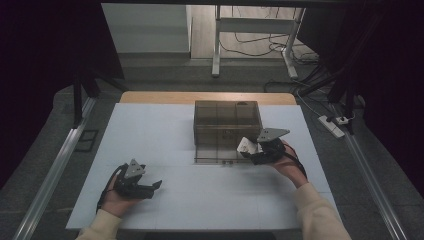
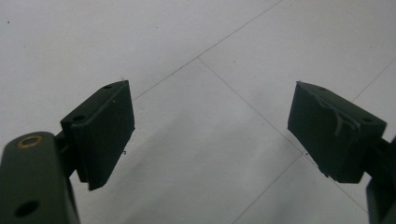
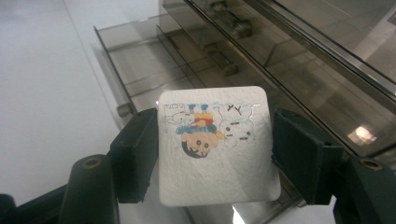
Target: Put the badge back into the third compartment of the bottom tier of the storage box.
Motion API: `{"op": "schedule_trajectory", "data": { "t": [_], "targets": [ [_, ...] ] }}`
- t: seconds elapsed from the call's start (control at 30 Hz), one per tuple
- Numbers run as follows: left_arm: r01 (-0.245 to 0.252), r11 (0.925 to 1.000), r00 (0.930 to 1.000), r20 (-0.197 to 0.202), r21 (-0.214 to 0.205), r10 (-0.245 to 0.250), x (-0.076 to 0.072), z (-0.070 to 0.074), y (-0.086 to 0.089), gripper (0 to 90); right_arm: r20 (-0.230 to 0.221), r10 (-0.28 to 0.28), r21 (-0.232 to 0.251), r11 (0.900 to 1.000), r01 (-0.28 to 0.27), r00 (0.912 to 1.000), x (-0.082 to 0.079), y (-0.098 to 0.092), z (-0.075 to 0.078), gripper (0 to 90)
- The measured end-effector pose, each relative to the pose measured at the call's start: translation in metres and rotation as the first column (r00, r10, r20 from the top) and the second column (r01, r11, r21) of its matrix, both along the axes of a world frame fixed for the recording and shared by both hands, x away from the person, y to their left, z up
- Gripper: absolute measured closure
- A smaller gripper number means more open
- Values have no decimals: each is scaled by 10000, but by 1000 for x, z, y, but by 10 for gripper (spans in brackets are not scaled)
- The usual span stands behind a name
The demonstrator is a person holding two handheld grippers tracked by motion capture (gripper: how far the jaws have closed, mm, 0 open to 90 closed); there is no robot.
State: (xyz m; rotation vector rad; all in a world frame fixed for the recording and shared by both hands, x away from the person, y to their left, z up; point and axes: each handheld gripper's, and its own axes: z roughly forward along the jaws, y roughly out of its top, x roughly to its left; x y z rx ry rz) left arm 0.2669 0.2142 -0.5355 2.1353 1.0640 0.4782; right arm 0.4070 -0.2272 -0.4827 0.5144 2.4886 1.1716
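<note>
My right gripper (image 1: pixel 249 150) (image 3: pixel 212 161) is shut on a white square pad (image 1: pixel 245 145) (image 3: pixel 219 179) printed with colourful cartoon figures, its pads pressing on the two side edges. It hovers at the front right of a smoky see-through drawer box (image 1: pixel 227 117) (image 3: pixel 299 60), just above the box's lowest drawer (image 1: pixel 215 156) (image 3: pixel 140 56), which is pulled out. My left gripper (image 1: pixel 154 186) (image 2: pixel 210 135) rests low on the white table (image 1: pixel 200 195) at the near left. It is open with nothing between its pads (image 2: pixel 105 130).
The box stands mid-table towards the far side, with a wooden table edge (image 1: pixel 150 97) behind it. Metal rails (image 1: pixel 55 170) run along both sides of the table. A power strip (image 1: pixel 331 126) and cables lie on the floor at the right.
</note>
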Motion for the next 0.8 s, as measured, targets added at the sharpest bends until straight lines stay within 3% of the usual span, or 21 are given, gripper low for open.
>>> {"op": "schedule_trajectory", "data": {
  "t": [0.43,0.8],
  "targets": [
    [21,10000,10000,-25,-8,-21,0,0,0,148,-51,243,-592,9979,-245,9997,14,4,-9,326],
    [85,10000,10000,-25,6,-84,-1,0,0,146,-327,165,-464,9988,-180,9993,17,-5,-9,302]
  ]
}}
